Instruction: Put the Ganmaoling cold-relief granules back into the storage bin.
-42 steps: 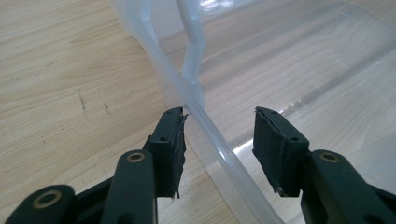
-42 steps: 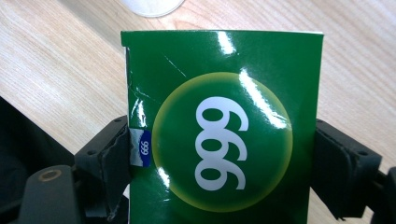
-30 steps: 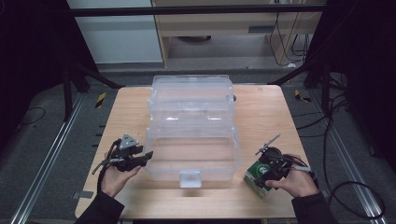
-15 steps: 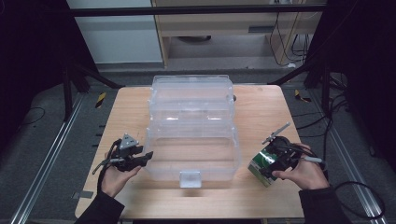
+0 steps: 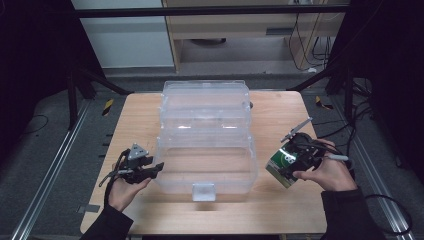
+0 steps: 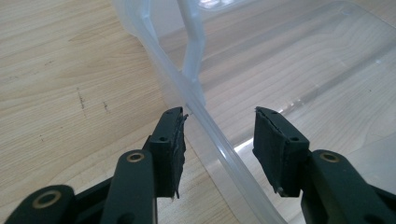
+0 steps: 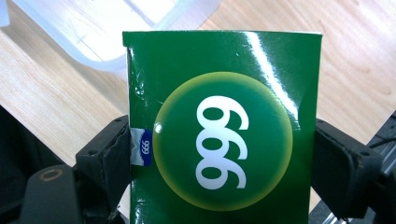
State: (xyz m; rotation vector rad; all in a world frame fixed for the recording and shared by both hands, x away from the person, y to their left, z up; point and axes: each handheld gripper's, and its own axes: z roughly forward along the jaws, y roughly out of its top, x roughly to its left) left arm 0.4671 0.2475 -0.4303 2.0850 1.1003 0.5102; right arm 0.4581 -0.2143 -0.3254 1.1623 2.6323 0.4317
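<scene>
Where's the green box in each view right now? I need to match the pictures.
High view: green box at right, held in the right tool beside the clear bin.
Left gripper view: not in it; the bin's rim runs between the open left tool.
Right gripper view: box centre, clamped by both jaws.
Shared landmark: the clear bin, top left there.

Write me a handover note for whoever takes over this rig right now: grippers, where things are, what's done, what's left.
Left gripper: open, jaws astride the left rim of the clear bin, not pressing on it.
Right gripper: shut on the green box, held above the table to the right of the bin.
Bin: open, lid folded back, nothing seen inside.
Done: box picked up.
Left: probably carry the box over the rim, set it in the bin, release.
</scene>
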